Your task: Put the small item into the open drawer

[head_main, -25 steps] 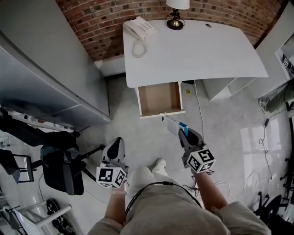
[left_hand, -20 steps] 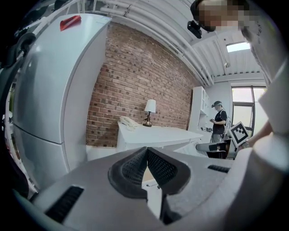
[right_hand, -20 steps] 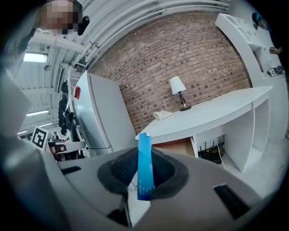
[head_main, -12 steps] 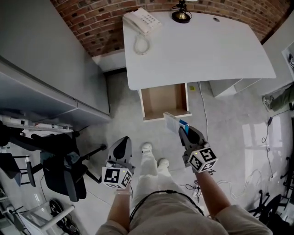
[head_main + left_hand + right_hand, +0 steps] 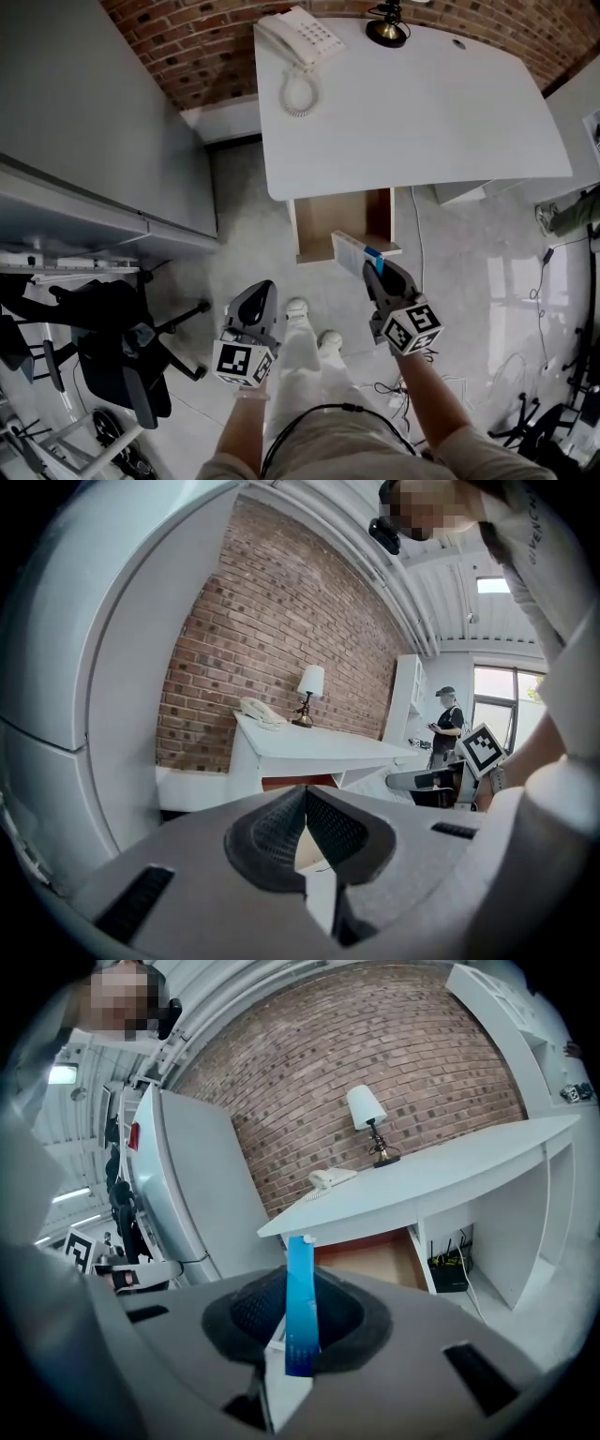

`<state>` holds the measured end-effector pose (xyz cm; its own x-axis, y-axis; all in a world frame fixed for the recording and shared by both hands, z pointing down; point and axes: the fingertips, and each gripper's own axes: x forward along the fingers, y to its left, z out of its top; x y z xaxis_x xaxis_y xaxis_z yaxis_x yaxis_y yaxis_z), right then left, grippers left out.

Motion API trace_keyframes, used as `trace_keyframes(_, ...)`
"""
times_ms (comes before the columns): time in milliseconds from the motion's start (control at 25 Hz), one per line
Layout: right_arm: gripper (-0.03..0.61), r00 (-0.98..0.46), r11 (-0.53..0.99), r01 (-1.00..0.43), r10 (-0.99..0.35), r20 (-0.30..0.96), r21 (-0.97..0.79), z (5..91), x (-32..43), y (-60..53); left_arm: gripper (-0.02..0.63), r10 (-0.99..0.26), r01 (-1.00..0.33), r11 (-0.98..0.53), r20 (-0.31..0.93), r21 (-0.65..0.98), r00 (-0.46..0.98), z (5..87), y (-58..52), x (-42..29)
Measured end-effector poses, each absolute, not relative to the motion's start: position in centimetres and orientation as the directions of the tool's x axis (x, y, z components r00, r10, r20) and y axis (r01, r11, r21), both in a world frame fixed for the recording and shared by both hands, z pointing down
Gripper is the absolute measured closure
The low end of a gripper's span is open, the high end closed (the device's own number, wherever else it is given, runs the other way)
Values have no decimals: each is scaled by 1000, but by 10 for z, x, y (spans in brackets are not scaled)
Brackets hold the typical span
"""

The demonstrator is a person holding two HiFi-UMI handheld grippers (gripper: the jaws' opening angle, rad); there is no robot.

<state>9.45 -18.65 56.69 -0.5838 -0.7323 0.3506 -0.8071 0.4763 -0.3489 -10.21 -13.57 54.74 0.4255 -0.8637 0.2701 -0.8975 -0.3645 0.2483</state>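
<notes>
The open drawer point(image 5: 337, 220) juts from under the white desk point(image 5: 412, 112), and its bare wooden bottom shows. My right gripper point(image 5: 378, 272) is shut on a small flat white-and-blue box point(image 5: 349, 251), whose far end lies over the drawer's front edge in the head view. In the right gripper view the box point(image 5: 301, 1279) stands edge-on between the pads, with the drawer point(image 5: 370, 1262) ahead and below. My left gripper point(image 5: 259, 292) hangs over the floor left of the drawer. Its pads point(image 5: 328, 822) meet at the tip with nothing between them.
A phone point(image 5: 300, 42) and a lamp point(image 5: 386, 28) stand on the desk. A grey cabinet point(image 5: 84, 141) fills the left, with an office chair point(image 5: 122, 347) below it. Cables point(image 5: 412, 384) lie on the floor at right. A person point(image 5: 448, 719) stands in the background.
Both grippers have moved forward toward the desk and lower. The drawer now sits closer, and the box's tip has reached its front edge. The jaws look unchanged.
</notes>
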Motion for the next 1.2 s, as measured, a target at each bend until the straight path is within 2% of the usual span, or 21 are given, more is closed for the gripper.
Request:
trace_keyframes(320, 506, -582, 525, -812, -698, 417, -255, 605, 70, -207, 607, -833, -879, -397, 300, 263, 466, 583, -155, -104)
trace_keyframes(640, 505, -550, 577, -803, -626, 553, -146, 652, 41, -224, 607, -819, -869, -419, 302, 263, 487, 602, -175, -103)
trace_keyframes(1200, 497, -469, 673, -740, -510, 722, -5, 716, -14, -240, 607, -816, -878, -380, 342, 291, 466, 624, -185, -129)
